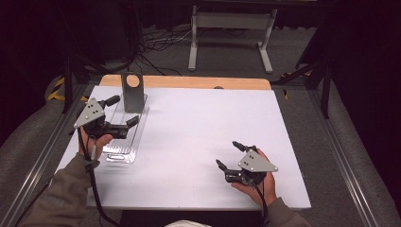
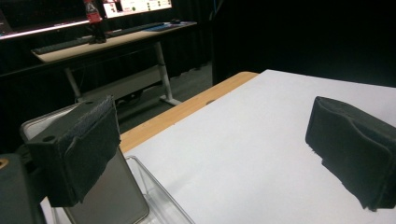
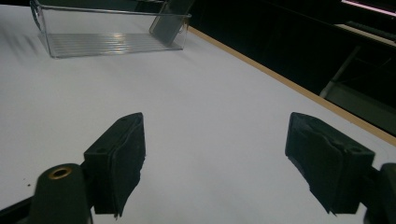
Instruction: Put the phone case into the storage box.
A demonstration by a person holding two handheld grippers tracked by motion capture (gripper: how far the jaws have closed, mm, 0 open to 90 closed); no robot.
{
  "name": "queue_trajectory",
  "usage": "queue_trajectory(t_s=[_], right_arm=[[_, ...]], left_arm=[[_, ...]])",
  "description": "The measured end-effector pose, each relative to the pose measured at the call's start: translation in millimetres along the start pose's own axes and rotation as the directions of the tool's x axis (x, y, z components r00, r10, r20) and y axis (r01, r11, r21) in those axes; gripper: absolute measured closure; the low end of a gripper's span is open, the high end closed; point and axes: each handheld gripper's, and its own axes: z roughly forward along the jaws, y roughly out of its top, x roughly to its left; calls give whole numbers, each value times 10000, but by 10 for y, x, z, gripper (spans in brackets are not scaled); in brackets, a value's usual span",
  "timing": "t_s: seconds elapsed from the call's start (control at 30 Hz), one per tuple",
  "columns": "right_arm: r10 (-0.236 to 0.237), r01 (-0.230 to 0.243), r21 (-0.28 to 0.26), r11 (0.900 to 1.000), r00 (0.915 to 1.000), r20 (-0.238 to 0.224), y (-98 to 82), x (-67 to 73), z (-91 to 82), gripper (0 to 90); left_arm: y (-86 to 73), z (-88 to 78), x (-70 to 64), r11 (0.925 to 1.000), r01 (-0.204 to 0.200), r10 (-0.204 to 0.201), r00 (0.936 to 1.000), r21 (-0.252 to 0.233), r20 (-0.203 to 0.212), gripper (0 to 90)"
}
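1. At the far left, your left gripper [image 1: 121, 114] hovers over the clear plastic tray [image 1: 124, 156] with its jaws spread wide and nothing between them. It points toward the grey metal plate [image 1: 132, 92], which looks like the piece you are reaching for.
2. The plate stands upright at the tray's far end, seemingly leaning on the end wall, with a round hole near its top. In the left gripper view one jaw sits just beside the plate's face [image 2: 109, 198], so a grip likely needs the jaws brought round its edges.
3. The tray lies lengthwise close to the left edge of the white table [image 1: 203, 127]; probably it keeps the plate from sliding. Its low walls leave little side room, so lifting straight up looks safest.
4. The middle of the table is bare, giving wide room to carry or set anything down.
5. At the right, your right gripper [image 1: 227, 155] rests low near the front edge, jaws released and holding nothing, well apart from the tray [image 3: 112, 32]. It appears parked, aimed toward it.
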Motion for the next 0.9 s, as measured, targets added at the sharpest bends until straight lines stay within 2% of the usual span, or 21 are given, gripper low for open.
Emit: queue_trajectory(t_s=[0.07,0.27,0.43,0.63,0.9], right_arm=[[-1,1,-10,10000,10000,3,2,1,-2,211],[-6,6,-27,10000,10000,27,16,5,-9,211],[-32,32,-43,10000,10000,28,21,3,-16,211],[-9,9,-31,10000,10000,57,23,-9,-28,211],[-10,10,-65,10000,10000,63,25,-12,-34,211]], left_arm=[[6,-5,-31,10000,13,-14,9999,-96,-130,26],[29,-27,-95,9998,-39,39,10000,-169,32,26],[47,-45,-155,9993,-111,110,9999,-368,-25,26],[49,-45,-200,9992,-36,44,9998,-404,191,27],[46,-47,-269,9992,-148,162,9991,-362,390,26]])
